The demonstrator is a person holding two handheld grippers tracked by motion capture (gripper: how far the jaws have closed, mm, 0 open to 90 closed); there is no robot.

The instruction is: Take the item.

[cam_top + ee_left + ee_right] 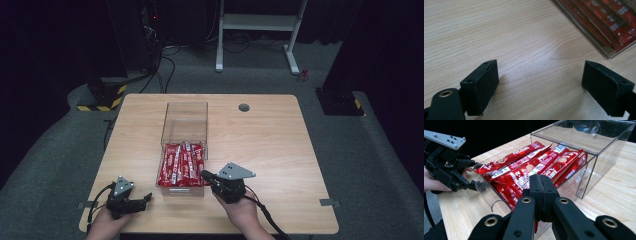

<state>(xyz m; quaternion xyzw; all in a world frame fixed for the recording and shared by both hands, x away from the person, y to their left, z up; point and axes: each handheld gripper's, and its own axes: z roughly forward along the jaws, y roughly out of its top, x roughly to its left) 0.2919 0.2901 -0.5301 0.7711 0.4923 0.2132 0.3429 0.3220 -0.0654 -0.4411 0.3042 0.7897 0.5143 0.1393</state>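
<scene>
The right gripper (206, 176) sits low and just right of centre in the high view, its jaws pressed flat together with nothing visibly pinched between them, the tips right at the near right corner of the clear drawer (165, 186). In the right gripper view those closed jaws (541, 192) rise from the bottom centre, directly in front of the drawer's transparent wall (586, 177), with the red snack packets (531, 167) piled behind it; whether the tips actually touch the plastic is hard to tell. Over at the lower left of the high view the left gripper (145, 199) rests on the wooden table (270, 145), jaws spread wide, and there's only bare wood between them in the left gripper view (539, 82). That same view catches a corner of the drawer and its packets (609, 22) in the upper right. The drawer is pulled out toward the bottom of the high view from a clear box (185, 122) standing mid-table, and the packets (181, 165) lie lengthwise inside it, stacked in a heap. The left gripper is near the drawer's left side but apart from it.
</scene>
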